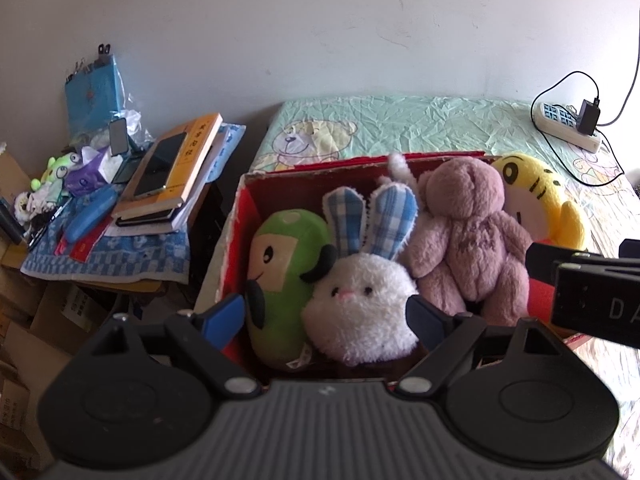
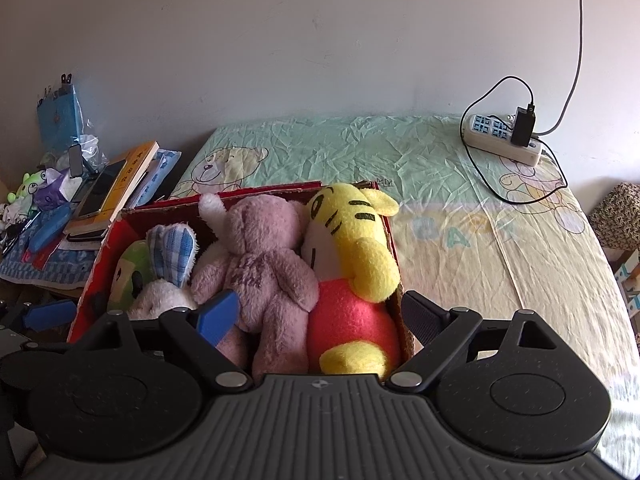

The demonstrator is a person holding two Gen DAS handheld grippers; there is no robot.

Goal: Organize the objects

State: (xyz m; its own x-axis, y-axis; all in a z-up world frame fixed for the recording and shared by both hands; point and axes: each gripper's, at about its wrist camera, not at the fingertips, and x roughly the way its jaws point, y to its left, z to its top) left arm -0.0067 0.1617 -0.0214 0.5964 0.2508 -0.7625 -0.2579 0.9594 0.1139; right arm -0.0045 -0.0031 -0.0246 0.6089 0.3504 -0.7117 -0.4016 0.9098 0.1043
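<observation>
Both grippers, left gripper and right gripper, hover with jaws apart and empty over the red box at the bed's left edge, packed with plush toys.

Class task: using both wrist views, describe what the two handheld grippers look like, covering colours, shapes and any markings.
Both share one build: a ribbed grey body, two round black discs and black linkage arms with silver pivot pins. The left gripper has blue finger pads. The right gripper shows one blue pad and one dark one; seen from the left view, its black body carries white letters.
</observation>
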